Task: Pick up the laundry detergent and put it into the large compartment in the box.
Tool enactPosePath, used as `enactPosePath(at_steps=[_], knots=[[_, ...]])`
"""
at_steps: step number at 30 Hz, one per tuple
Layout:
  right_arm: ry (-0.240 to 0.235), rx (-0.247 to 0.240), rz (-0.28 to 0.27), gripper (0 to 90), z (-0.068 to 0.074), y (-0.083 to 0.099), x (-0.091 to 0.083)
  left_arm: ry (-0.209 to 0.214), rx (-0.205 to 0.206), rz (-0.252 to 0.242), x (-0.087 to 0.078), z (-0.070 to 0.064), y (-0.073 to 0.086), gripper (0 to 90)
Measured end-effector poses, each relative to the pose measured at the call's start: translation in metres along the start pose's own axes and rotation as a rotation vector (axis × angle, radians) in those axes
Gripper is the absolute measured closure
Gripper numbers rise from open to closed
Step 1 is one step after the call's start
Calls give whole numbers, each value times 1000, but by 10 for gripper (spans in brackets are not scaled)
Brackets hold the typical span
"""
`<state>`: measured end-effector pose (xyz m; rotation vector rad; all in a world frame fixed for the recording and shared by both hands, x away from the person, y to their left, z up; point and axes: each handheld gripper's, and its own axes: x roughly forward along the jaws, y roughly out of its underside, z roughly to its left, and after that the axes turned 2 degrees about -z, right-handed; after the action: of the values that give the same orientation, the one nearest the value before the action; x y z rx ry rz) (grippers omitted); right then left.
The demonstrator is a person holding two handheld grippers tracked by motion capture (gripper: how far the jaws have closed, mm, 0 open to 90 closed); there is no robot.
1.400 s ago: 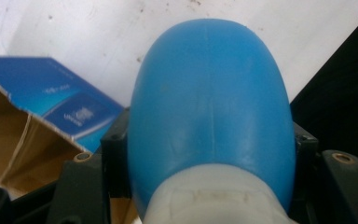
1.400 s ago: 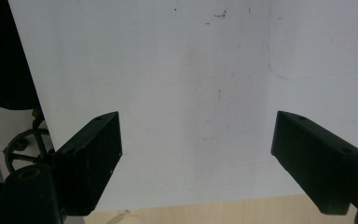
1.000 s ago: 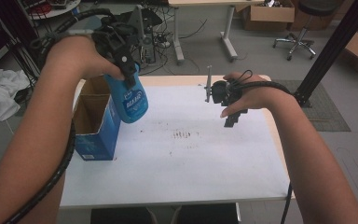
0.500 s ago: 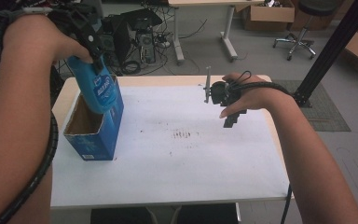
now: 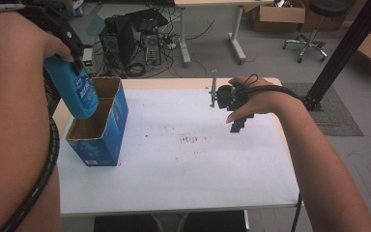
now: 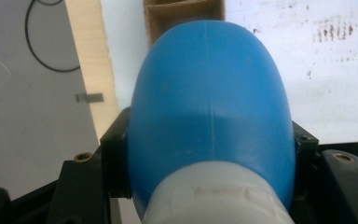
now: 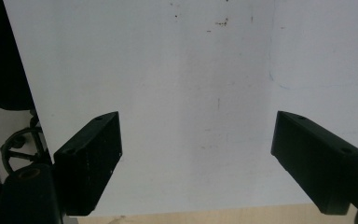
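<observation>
A blue bottle (image 5: pixel 75 89) with a white cap hangs bottom-down over the open blue cardboard box (image 5: pixel 92 151) at the table's left. My left gripper (image 5: pixel 62 60) is shut on the bottle near its neck, mostly hidden under the hand. In the left gripper view the bottle (image 6: pixel 209 107) bulges out between the black jaws of the left gripper (image 6: pixel 209 149), with the box's opening (image 6: pixel 184 11) beyond it. My right gripper (image 5: pixel 235 116) hovers over the back right of the white tabletop (image 5: pixel 183 164). In its own view the right gripper (image 7: pixel 196 126) is open with nothing between the jaws.
A thin grey rod (image 5: pixel 213 89) stands up beside the right hand. Behind the table, computer towers (image 5: pixel 130 41) and cables lie on the floor. A second desk, cardboard boxes (image 5: pixel 275 17) and an office chair (image 5: pixel 319 29) stand farther back. A black post (image 5: pixel 343 53) rises at right.
My left hand has carried the blue bottle leftward, from the box's right side to above its opening. The right gripper has stayed in place, open.
</observation>
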<state>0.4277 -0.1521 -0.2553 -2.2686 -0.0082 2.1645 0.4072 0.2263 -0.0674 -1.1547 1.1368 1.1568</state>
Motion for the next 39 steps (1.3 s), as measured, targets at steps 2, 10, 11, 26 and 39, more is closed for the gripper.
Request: enactPosePath(at_steps=[2,10,11,26,39], knots=[[-1,-3,1,163,0,-1,0,-6,-16,1,1,1,0,382],[-1,-9,0,163,0,-2,1,-1,-20,0,13,4,-3,382],[-1,-7,-1,163,0,-2,1,2,-22,10,18,5,-5,382],[0,3,-1,163,1,1,-1,7,-21,21,54,13,-11,382],[2,1,0,163,2,0,-1,20,-14,53,104,17,-15,382]])
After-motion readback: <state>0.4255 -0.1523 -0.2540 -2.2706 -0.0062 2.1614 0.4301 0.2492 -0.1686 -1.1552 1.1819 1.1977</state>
